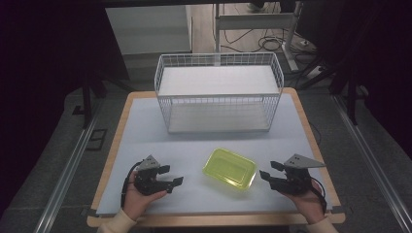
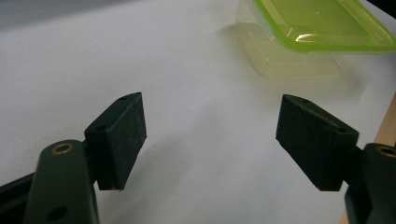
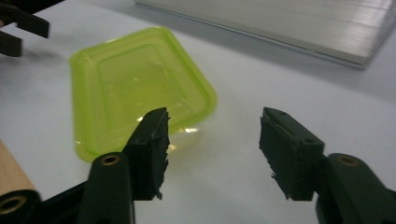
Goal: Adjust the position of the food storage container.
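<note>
The shallow yellow-green translucent plastic container (image 1: 230,168) lies on the white-covered counter (image 1: 145,126), near the front edge and between the two tools, turned a little askew so that one corner faces the person. It is touched by nothing. It sits well short of the white wire basket (image 1: 218,92) at the far side of the counter, which stands with bare white boards inside; that looks like the place the container is meant for, though this is a judgement from the layout.

The left tool (image 1: 165,175) rests low in the person's left hand (image 1: 137,198), just left of the container, jaws spread wide and pointing rightward toward it. In the left gripper view its two black pads (image 2: 122,135) stand apart with only white counter between them, the container up to the right.

The right tool (image 1: 272,174) mirrors it from the other side, held in the right hand (image 1: 307,200), jaws parted and aimed left at the container's near right edge. In the right gripper view the container (image 3: 135,84) lies just ahead and left of the pads (image 3: 154,149). Both wrists lie close to the counter's front edge, placed as if for a two-sided approach.
</note>
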Demonstrator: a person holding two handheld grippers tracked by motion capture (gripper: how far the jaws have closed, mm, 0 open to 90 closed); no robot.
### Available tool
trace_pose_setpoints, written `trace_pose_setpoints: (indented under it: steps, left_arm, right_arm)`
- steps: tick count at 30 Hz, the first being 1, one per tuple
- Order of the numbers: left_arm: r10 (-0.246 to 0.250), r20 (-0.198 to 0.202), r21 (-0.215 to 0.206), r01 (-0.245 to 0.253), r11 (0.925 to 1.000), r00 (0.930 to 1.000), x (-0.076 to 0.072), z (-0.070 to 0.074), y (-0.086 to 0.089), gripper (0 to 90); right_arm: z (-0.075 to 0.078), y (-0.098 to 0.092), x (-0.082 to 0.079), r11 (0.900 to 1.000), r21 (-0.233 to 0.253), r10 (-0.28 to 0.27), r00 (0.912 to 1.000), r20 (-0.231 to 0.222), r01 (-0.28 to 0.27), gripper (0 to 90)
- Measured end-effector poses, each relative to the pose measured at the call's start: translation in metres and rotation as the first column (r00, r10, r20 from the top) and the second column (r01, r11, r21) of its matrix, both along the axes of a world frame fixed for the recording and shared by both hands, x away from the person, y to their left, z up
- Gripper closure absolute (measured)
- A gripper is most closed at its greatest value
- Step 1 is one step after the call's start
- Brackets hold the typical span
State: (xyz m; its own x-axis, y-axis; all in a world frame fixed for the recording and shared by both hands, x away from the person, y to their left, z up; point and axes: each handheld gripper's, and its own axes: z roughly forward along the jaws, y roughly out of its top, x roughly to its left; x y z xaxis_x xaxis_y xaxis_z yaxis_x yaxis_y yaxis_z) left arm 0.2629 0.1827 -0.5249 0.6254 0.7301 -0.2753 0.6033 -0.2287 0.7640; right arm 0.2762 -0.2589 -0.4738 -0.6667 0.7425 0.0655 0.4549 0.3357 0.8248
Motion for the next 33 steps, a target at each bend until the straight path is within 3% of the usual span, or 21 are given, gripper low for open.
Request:
trace_pose_setpoints:
  steps: [9, 13, 17, 20, 21, 22, 23, 24, 33]
  left_arm:
    - [0.013, 0.006, 0.004, -0.013, 0.9999, 0.9999, -0.008, 0.001, 0.003, 23.5]
    - [0.020, 0.003, 0.004, -0.020, 0.9998, 0.9998, -0.009, 0.000, 0.005, 23.5]
    - [0.022, -0.003, 0.006, -0.022, 0.9997, 0.9998, -0.009, -0.001, 0.004, 23.5]
    - [0.024, -0.006, 0.004, -0.024, 0.9997, 0.9997, -0.009, -0.001, 0.005, 23.5]
    - [0.024, -0.006, 0.003, -0.024, 0.9997, 0.9997, -0.010, -0.002, 0.005, 23.5]
    - [0.024, -0.006, 0.003, -0.024, 0.9997, 0.9997, -0.010, -0.002, 0.005, 23.5]
    - [0.022, -0.008, 0.002, -0.022, 0.9998, 0.9997, -0.009, -0.002, 0.006, 23.5]
    - [0.022, -0.008, 0.002, -0.022, 0.9998, 0.9997, -0.009, -0.002, 0.006, 23.5]
    - [0.015, -0.013, 0.001, -0.015, 0.9999, 0.9998, -0.010, -0.003, 0.005, 23.5]
  right_arm:
    - [0.010, 0.030, -0.010, 0.991, -0.015, 0.135, 0.9909, 0.005, -0.135, 72.2]
    - [0.013, 0.042, -0.013, 0.978, -0.004, 0.208, 0.9780, -0.013, -0.208, 87.0]
    - [0.011, 0.051, -0.013, 0.968, -0.012, 0.250, 0.9678, -0.029, -0.250, 89.4]
    - [0.006, 0.062, -0.014, 0.957, -0.027, 0.288, 0.9568, -0.043, -0.289, 89.8]
    - [0.004, 0.068, -0.015, 0.950, -0.038, 0.309, 0.9494, -0.055, -0.311, 89.8]
    - [0.004, 0.068, -0.015, 0.950, -0.038, 0.309, 0.9494, -0.055, -0.311, 89.8]
    - [0.001, 0.073, -0.017, 0.943, -0.047, 0.326, 0.9430, -0.065, -0.330, 89.9]
    - [0.001, 0.073, -0.017, 0.943, -0.047, 0.326, 0.9430, -0.065, -0.330, 89.9]
    - [-0.014, 0.094, -0.024, 0.916, -0.079, 0.384, 0.9157, -0.119, -0.394, 89.9]
